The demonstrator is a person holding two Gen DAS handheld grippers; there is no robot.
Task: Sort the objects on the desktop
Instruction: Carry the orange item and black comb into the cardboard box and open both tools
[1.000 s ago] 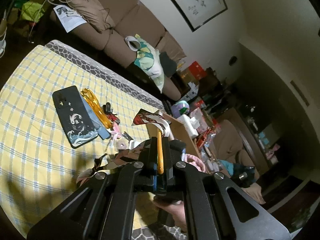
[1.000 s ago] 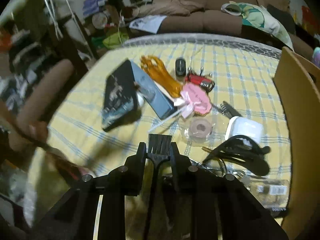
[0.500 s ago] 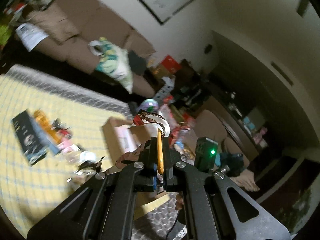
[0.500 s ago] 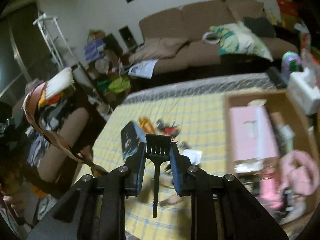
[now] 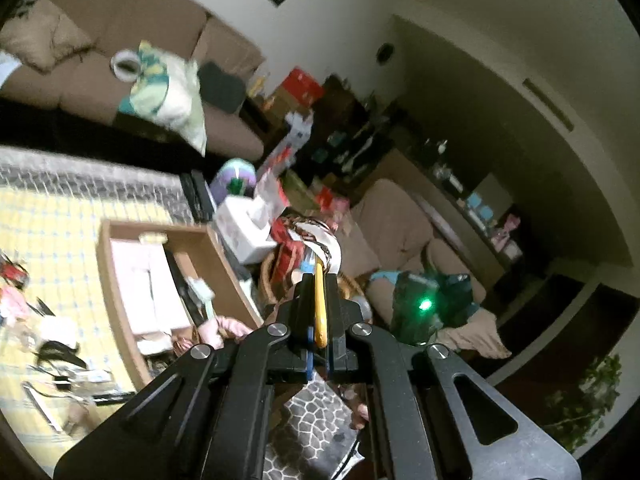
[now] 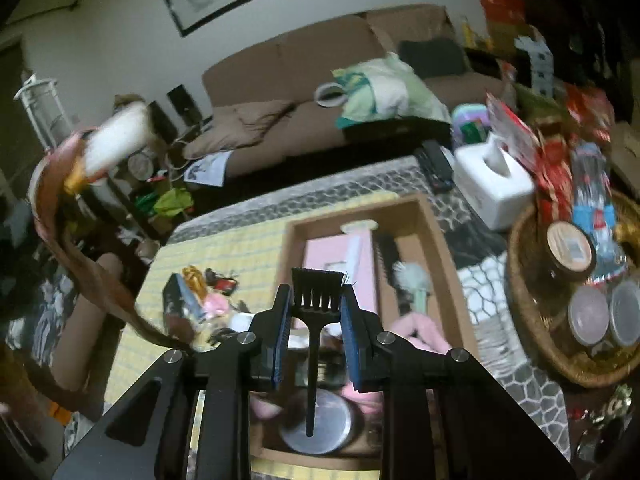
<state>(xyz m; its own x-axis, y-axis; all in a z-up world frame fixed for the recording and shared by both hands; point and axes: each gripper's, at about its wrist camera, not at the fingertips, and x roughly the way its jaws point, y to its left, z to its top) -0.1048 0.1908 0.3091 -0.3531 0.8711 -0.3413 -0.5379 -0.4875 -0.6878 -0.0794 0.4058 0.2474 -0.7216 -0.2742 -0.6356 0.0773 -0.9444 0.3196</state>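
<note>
My left gripper [image 5: 319, 280] is shut on a yellow stick [image 5: 319, 312] that ends in a white head wrapped in red-patterned ribbon [image 5: 316, 240]. It hangs high, past the right end of the wooden box [image 5: 110, 280]. In the right wrist view the same white head [image 6: 116, 136] and its trailing brown ribbon [image 6: 92, 276] show blurred at the left. My right gripper [image 6: 317, 300] is shut on a small black brush [image 6: 318, 280], whose thin handle hangs down. It is held above the wooden box [image 6: 440, 240], which holds a pink carton, a black comb, a pale green brush and pink cloth.
The box sits on a yellow checked tablecloth [image 6: 224, 248]. Several loose items [image 6: 192, 292] lie left of it. To the right are a white tissue box [image 6: 492, 188] and a wicker basket [image 6: 516, 292] of jars and snacks. A brown sofa [image 6: 300, 80] stands behind.
Both grippers have risen and swung right, from above the loose items to over and past the wooden box. Each still holds its object.
</note>
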